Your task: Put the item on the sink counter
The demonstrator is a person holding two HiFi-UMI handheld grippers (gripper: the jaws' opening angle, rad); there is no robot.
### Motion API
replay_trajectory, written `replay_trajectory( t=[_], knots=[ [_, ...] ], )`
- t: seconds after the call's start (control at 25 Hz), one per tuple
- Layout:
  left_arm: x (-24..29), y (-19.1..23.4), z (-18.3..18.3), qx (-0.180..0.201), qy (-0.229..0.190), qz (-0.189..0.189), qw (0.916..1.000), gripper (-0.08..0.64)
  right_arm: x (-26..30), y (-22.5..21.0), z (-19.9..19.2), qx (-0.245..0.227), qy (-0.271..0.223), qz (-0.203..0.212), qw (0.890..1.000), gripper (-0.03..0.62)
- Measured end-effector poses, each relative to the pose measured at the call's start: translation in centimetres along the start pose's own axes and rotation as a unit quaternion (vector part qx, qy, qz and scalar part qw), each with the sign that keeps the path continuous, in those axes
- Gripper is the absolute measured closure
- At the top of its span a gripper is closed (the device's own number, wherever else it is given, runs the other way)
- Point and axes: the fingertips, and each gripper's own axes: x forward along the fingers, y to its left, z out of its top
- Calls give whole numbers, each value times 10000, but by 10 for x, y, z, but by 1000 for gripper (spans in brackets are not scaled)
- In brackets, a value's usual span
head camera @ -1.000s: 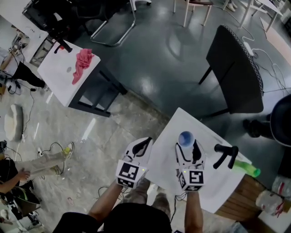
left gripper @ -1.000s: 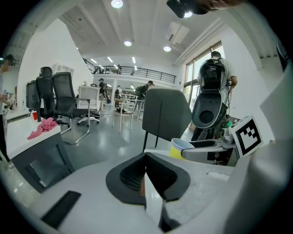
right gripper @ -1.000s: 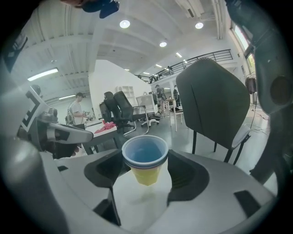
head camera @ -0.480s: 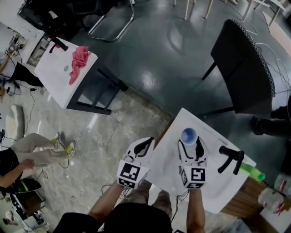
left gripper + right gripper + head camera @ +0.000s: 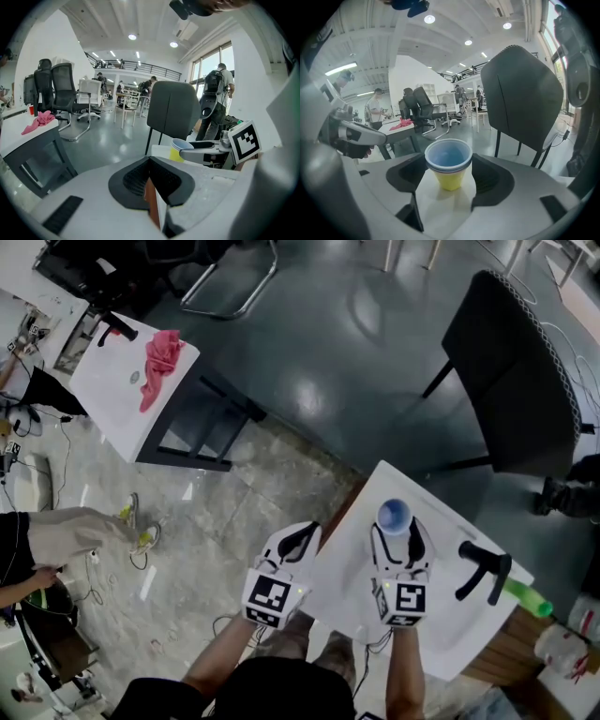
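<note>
Both jaws of the right gripper (image 5: 398, 533) are spread wide, pads touching the rim of the stacked cups (image 5: 394, 516). They stand upright, mouth up, near the white table's (image 5: 343, 570) far corner. Left gripper (image 5: 297, 540) is pinched shut and empty, just off the table's left edge over open floor (image 5: 248, 498).

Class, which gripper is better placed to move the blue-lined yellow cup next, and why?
Right. The right gripper has the blue-lined yellow cup between its jaws, pads at its rim, on the white counter. The left gripper is shut and empty.
</note>
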Motion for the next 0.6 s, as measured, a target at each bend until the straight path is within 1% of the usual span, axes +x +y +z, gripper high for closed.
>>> replay_trajectory(
  t=[0.2,0.4,0.48,0.6],
  knots=[
    [1,-2,-5,-79,63,-22,9999,558,0,-1,-4,-94,-30,-86,9999,281],
    [1,-4,-6,-67,46,-30,10000,558,1,-1,-2,-150,-30,-132,9998,279],
    [0,-5,-7,-84,67,-28,9999,558,0,0,-1,-98,6,-151,9998,279],
    [-1,-6,-8,-97,77,-19,9999,558,0,-1,-2,-58,-88,-136,9999,278]
  ],
)
